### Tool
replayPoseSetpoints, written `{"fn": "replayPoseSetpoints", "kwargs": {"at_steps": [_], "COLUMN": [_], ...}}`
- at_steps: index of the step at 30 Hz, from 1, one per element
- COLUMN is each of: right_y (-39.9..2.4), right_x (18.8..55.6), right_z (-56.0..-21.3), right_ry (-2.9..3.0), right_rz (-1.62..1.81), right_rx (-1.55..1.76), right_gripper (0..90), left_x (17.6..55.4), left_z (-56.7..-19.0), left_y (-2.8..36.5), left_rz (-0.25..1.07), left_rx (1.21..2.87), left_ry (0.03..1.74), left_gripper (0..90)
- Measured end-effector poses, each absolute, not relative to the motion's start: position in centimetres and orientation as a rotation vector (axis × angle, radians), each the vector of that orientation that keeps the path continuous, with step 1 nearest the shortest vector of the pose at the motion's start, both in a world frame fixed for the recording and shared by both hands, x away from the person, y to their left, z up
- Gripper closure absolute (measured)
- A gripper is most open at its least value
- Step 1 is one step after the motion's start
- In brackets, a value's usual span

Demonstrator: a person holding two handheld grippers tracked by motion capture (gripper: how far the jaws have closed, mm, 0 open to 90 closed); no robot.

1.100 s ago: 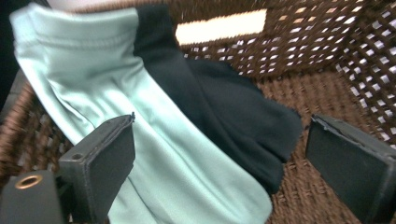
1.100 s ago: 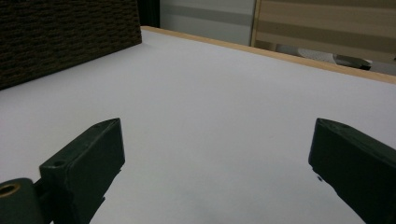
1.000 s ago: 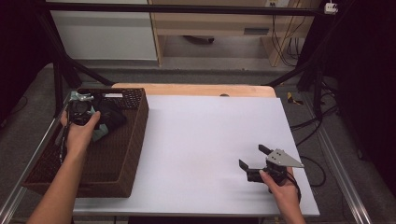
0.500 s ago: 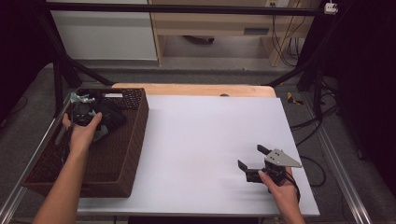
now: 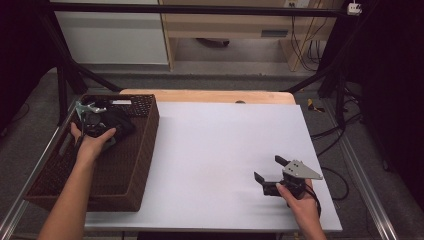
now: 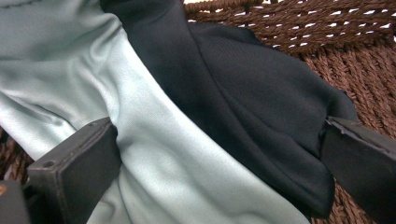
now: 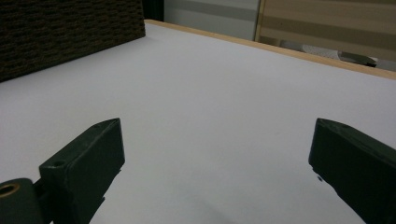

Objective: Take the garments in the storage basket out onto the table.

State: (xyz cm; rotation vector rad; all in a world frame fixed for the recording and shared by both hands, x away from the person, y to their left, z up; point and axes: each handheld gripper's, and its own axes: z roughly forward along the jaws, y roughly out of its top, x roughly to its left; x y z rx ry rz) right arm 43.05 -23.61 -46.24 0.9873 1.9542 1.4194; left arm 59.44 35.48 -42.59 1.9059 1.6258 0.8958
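Left gripper (image 6: 219, 154) jaws spread wide over cloth (image 6: 154, 140) at basket (image 5: 142, 150) far end, just opened, not pinching. Next: clamp fold, lift. Right gripper (image 5: 270, 175) open, idle near table (image 5: 210, 150) right edge.

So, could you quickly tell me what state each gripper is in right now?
Left gripper: open, jaws astride the cloth in the basket.
Right gripper: open, empty.

A wide stretch of white table (image 5: 220, 150) lies bare between the wicker basket (image 5: 135, 165) at its left edge and the right gripper (image 5: 270, 175) near the front right corner. Inside the basket, bunched teal-and-black cloth (image 6: 187, 121) crowds the far end, hemmed in by woven walls.
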Motion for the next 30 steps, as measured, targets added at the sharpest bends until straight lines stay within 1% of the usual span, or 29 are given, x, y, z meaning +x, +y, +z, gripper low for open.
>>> {"fn": "replayPoseSetpoints", "kwargs": {"at_steps": [7,8,9,10,11,12,13,16,17,18,19,20,21,23,24,26,27,29,30], "right_y": [-23.6,-23.6,-23.6,-23.6,-23.6,-23.6,-23.6,-23.7,-23.7,-23.6,-23.6,-23.6,-23.5,-23.4,-23.4,-23.4,-23.4,-23.4,-23.4], "right_x": [43.0,43.0,43.0,43.1,43.1,43.1,43.0,43.1,43.1,43.1,43.1,43.1,43.2,43.2,43.2,43.2,43.2,43.1,43.1], "right_z": [-46.2,-46.3,-46.3,-46.3,-46.3,-46.3,-46.3,-46.3,-46.3,-46.3,-46.3,-46.3,-46.3,-46.3,-46.3,-46.2,-46.2,-46.2,-46.2], "right_ry": [1.956,1.959,1.959,1.959,1.958,1.958,1.957,1.956,1.956,1.956,1.959,1.959,1.96,1.963,1.963,1.962,1.96,1.961,1.961], "right_rz": [1.422,1.423,1.423,1.421,1.42,1.42,1.422,1.424,1.424,1.425,1.424,1.424,1.426,1.425,1.425,1.426,1.425,1.42,1.421], "right_rx": [0.986,0.987,0.987,0.984,0.985,0.985,0.986,0.986,0.986,0.987,0.985,0.985,0.984,0.983,0.983,0.983,0.981,0.98,0.978], "right_gripper": [3.7,3.7,3.7,3.7,3.7,3.7,3.7,3.7,3.7,3.7,3.7,3.7,3.7,3.7,3.7,3.7,3.7,3.7,3.7], "left_x": [59.5,59.5,59.5,59.5,59.5,59.4,59.4,59.3,59.2,59.1,59.1,59.0,58.8,58.7,58.6,58.5,58.4,58.3,58.3], "left_z": [-43.1,-43.1,-43.1,-43.0,-42.9,-42.9,-42.8,-42.6,-42.4,-42.3,-42.2,-42.1,-41.8,-41.6,-41.4,-41.0,-40.9,-40.7,-40.5], "left_y": [35.0,34.9,34.9,34.9,34.9,34.9,34.9,34.8,34.7,34.7,34.7,34.8,34.8,34.7,34.7,34.7,34.7,34.7,34.7], "left_rz": [0.906,0.904,0.908,0.91,0.909,0.909,0.908,0.907,0.904,0.905,0.902,0.9,0.908,0.912,0.911,0.9,0.898,0.889,0.883], "left_rx": [1.944,1.951,1.956,1.958,1.96,1.965,1.97,1.992,1.999,2.002,2.004,2.005,2.004,1.998,1.995,1.991,1.988,1.985,1.97], "left_ry": [1.645,1.65,1.655,1.66,1.665,1.667,1.668,1.667,1.665,1.661,1.656,1.65,1.622,1.607,1.592,1.573,1.564,1.554,1.555], "left_gripper": [0.0,2.5,2.5,4.3,8.4,10.2,10.2,19.6,19.6,22.5,29.0,29.0,38.1,51.2,51.2,63.7,68.0,74.5,75.2]}}
